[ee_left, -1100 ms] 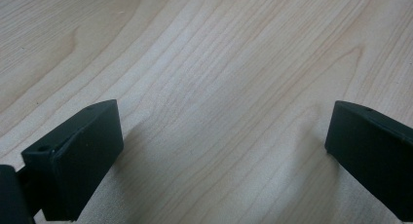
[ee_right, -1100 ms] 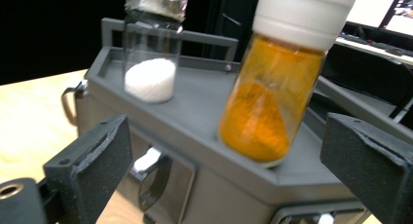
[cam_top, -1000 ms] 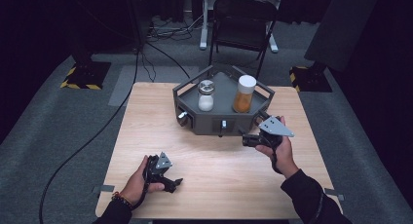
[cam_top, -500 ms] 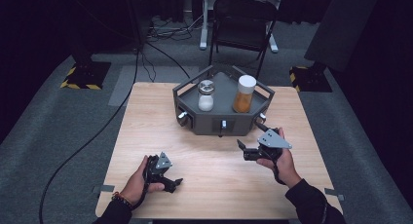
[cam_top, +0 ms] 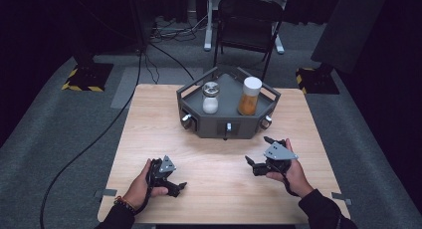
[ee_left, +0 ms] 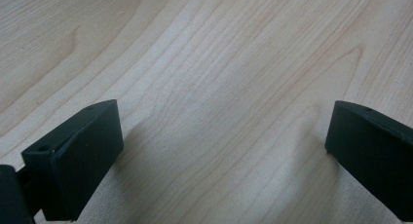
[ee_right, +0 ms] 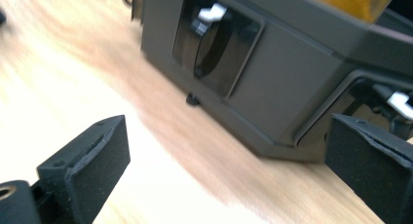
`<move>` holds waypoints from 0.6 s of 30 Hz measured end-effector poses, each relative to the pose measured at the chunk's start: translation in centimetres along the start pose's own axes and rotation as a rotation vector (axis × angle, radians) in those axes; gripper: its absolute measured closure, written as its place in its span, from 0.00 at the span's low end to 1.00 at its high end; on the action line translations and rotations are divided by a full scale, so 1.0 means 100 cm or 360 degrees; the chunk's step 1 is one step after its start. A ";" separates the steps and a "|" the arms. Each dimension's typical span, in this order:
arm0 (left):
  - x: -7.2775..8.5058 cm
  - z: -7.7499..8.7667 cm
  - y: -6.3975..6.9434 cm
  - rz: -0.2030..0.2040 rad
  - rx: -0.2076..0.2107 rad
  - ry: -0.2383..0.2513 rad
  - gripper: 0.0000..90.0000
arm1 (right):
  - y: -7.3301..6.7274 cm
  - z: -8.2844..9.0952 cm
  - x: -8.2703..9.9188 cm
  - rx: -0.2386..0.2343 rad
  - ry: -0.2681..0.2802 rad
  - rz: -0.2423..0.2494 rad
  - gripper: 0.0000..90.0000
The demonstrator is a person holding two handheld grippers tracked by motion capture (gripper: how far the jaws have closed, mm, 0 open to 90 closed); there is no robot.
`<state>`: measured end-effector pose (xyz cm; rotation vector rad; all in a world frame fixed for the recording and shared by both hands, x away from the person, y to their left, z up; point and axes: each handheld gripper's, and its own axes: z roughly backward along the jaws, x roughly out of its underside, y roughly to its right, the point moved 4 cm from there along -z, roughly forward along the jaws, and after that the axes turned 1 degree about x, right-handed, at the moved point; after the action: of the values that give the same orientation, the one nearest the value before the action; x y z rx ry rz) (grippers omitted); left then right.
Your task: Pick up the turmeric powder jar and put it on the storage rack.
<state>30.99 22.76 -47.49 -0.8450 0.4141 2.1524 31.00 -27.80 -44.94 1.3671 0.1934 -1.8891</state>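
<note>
Gaping empty, both grippers' fingers [ee_left: 73,160] — grey tray [cam_top: 234,127] beyond the right gripper [cam_top: 261,154].

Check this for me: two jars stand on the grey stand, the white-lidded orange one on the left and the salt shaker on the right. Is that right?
The sides are swapped. In the high view the orange jar stands on the right of the grey stand and the salt shaker on the left. The rest holds.

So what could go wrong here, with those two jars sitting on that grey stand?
The tall orange jar stands near the grey stand's edge, so a push from the open right gripper nearby might tip it. The small white-filled jar beside it could be knocked too. The right gripper view is blurred, so aiming could be off.
</note>
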 end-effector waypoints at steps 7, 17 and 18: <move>0.000 0.000 0.000 0.0000 0.0000 -0.0001 0.00 | 0.004 0.004 0.011 -0.0084 -0.0108 0.0045 0.03; 0.000 0.000 0.000 0.0000 0.0000 0.0000 0.00 | 0.011 0.013 0.026 -0.0132 -0.0195 -0.0019 0.03; 0.000 0.000 0.000 0.0000 0.0000 0.0000 0.00 | 0.012 0.013 0.027 -0.0138 -0.0205 -0.0024 0.03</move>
<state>30.99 22.76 -47.49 -0.8449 0.4140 2.1522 30.51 -30.68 -46.33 1.1850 0.2187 -1.9510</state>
